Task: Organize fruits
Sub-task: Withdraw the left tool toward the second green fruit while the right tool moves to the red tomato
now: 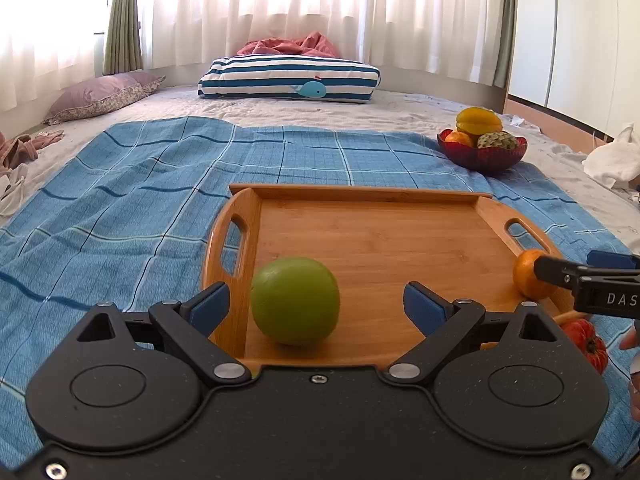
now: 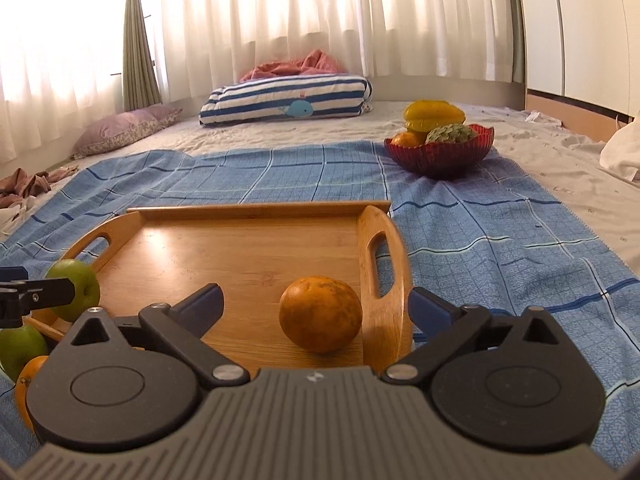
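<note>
A wooden tray (image 1: 372,236) (image 2: 240,240) lies on a blue checked cloth. A green apple (image 1: 295,301) (image 2: 76,289) rests in its near left corner, between the wide-apart fingers of my left gripper (image 1: 316,300), which is open and does not touch it. An orange (image 2: 321,313) (image 1: 534,274) sits by the tray's right handle, between the spread fingers of my right gripper (image 2: 316,306), also open and clear of it. A red glass bowl (image 1: 482,152) (image 2: 440,152) at the back right holds a starfruit, a custard apple and an orange fruit.
A red ribbed fruit (image 1: 588,340) lies near the tray's front right. A green fruit (image 2: 22,346) and an orange one (image 2: 28,384) lie at the front left. A striped whale pillow (image 1: 288,78), a purple pillow (image 1: 104,94) and crumpled clothes sit further back on the bed.
</note>
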The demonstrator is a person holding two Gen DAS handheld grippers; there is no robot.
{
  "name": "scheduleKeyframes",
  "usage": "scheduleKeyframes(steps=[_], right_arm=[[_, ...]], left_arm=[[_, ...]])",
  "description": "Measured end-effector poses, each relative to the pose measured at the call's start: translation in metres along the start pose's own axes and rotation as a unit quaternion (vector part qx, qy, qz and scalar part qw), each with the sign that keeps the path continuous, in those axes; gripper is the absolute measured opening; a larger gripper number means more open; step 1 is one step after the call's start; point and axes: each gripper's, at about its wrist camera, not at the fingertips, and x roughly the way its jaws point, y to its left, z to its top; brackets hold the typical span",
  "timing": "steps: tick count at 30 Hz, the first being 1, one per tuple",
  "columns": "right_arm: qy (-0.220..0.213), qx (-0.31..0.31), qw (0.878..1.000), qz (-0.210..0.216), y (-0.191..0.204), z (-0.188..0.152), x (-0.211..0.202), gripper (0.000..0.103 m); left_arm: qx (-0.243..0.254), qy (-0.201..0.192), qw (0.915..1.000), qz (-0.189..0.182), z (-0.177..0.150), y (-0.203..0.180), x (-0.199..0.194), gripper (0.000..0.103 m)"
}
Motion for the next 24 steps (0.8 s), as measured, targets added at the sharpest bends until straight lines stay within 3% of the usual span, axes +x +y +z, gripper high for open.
scheduleKeyframes(steps=[10, 24], right_arm=[[-0.057, -0.003, 0.998, 0.002, 0.003, -0.014, -0.024, 0.103], [-0.089, -0.003, 0.996, -0.007, 0.003, -0.036, -0.039, 0.103]], left_arm=[[0.007, 0.0, 1.0, 0.002, -0.02, -0.005, -0.011, 0.096], [0.014, -0.017, 0.9997, 0.0, -0.038, -0.011, -0.025, 0.103]])
